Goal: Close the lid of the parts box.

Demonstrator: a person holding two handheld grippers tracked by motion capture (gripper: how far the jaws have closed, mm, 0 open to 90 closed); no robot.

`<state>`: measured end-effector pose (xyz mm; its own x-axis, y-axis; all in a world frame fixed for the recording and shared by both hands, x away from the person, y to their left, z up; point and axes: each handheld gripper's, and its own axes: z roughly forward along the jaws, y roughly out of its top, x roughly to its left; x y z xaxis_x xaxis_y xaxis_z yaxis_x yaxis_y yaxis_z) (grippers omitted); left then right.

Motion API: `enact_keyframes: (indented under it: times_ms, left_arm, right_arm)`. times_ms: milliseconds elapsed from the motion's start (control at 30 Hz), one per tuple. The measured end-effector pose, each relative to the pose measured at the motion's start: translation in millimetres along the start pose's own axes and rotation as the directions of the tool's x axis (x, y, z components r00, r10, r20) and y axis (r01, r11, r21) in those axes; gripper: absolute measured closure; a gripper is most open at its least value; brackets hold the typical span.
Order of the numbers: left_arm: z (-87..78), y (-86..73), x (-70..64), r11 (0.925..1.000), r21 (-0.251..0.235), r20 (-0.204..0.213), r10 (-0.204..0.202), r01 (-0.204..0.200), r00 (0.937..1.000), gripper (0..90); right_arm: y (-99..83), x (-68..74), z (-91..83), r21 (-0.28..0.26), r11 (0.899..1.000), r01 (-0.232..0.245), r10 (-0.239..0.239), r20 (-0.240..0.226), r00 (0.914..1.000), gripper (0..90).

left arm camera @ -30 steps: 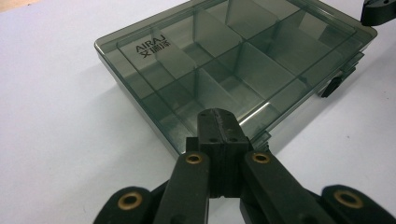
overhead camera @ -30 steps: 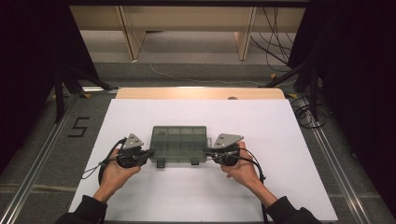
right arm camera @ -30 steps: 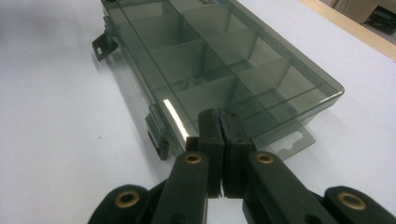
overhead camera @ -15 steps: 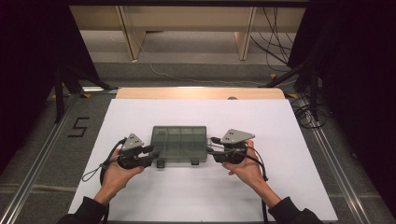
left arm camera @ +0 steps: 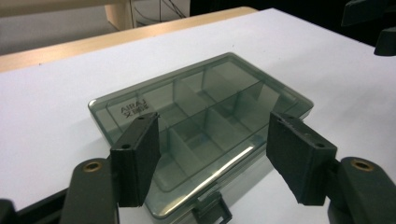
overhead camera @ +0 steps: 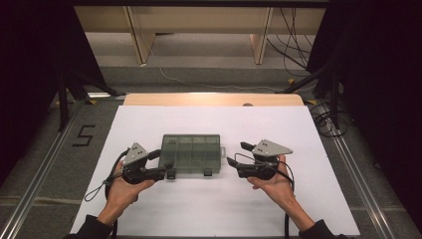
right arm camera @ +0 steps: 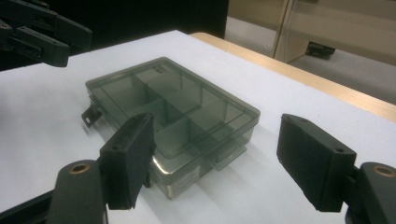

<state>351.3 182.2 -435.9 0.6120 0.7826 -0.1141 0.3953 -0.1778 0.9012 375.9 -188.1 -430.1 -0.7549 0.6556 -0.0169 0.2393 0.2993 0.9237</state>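
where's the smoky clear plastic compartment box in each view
High view: the smoky clear plastic compartment box lies mid-table between both grippers.
Left gripper view: centre, beyond the open jaws.
Right gripper view: centre-left.
Shared landmark: the white table sheet beneath it.

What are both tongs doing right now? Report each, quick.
Left tongs: open, holding nothing, at the compartment box.
Right tongs: open, empty, beside the box.

White tabletop [overhead camera: 219,209] edged with pale wood at its far side; beyond it, grey floor [overhead camera: 199,59] with wooden furniture legs [overhead camera: 138,37]; black curtains [overhead camera: 30,50] flanking; cables [overhead camera: 326,122] right of it; "5" [overhead camera: 83,135] marked left
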Motion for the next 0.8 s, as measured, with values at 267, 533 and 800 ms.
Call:
enact_keyframes:
  times_ms: [267,533,800]
  left_arm:
    - [-6.9,-0.9,-13.1,0.9993,-0.036,0.011,0.005,-0.005,0.9999,25.0]
    - [-10.8,-3.4,-21.1,0.9988,-0.040,0.026,0.028,-0.027,0.9993,17.0]
    - [-16.0,-4.4,-21.8,0.9985,-0.045,0.029,0.032,-0.031,0.9991,16.9]
  right_arm:
    - [-2.2,5.2,-13.7,-0.044,0.999,-0.023,0.023,-0.003,0.9997,21.9]
    - [-6.7,8.0,-25.3,-0.056,0.998,-0.039,0.039,0.013,0.9991,19.1]
    - [-10.9,8.6,-35.6,-0.077,0.996,-0.049,0.051,0.030,0.9982,17.3]
